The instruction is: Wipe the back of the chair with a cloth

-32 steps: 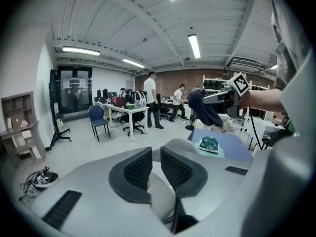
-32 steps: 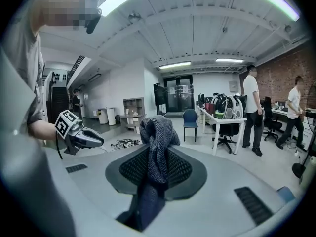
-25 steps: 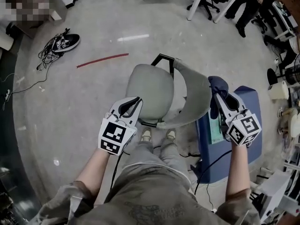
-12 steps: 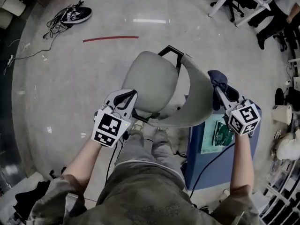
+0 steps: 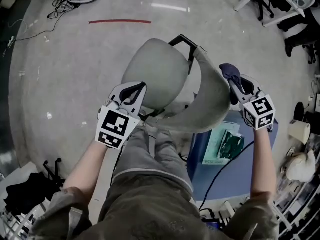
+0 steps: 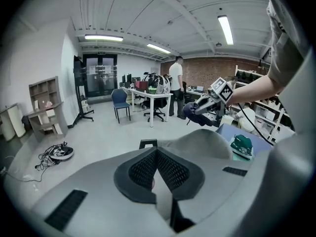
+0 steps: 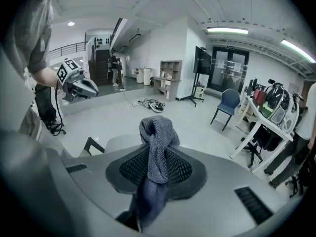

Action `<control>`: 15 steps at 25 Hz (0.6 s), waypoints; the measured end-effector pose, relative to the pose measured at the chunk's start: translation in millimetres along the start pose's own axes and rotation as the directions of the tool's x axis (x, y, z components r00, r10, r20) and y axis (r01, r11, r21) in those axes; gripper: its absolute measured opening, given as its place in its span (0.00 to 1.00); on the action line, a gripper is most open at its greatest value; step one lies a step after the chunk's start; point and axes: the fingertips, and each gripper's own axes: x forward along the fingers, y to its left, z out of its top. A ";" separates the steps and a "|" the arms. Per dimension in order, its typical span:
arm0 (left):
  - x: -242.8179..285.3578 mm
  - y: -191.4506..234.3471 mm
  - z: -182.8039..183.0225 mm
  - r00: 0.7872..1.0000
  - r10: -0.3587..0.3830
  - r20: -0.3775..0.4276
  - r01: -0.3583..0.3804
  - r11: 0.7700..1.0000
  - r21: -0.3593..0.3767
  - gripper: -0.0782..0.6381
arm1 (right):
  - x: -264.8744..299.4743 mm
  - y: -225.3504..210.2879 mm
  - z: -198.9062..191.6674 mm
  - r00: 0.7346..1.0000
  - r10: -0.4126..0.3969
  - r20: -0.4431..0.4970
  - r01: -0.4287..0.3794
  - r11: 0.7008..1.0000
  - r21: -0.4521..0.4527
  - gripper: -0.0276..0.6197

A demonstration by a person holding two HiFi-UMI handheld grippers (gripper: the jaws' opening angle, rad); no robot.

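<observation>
Clamped in the right gripper (image 5: 234, 82), the bunched dark blue-grey knitted cloth (image 7: 156, 142) sits just beside the rear of the curved backrest (image 5: 212, 99) of the pale grey moulded chair (image 5: 172, 84), ready to wipe (the left gripper (image 5: 132, 91), jaws together and empty, hangs by the seat (image 5: 150, 69), perhaps to steady it).

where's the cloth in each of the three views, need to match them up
Head view: cloth right of centre, bunched at the tip of the right gripper, beside the back of the chair.
Left gripper view: cloth right of centre, in the right gripper, above the chair.
Right gripper view: cloth at the centre, pinched between the jaws.
Shared landmark: the grey chair, in all three.
</observation>
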 end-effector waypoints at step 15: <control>35.7 -14.5 -46.7 0.998 -0.019 -0.058 0.016 0.998 -0.057 0.13 | 50.7 52.5 -88.1 0.908 0.193 -0.371 -0.268 0.950 -0.162 0.19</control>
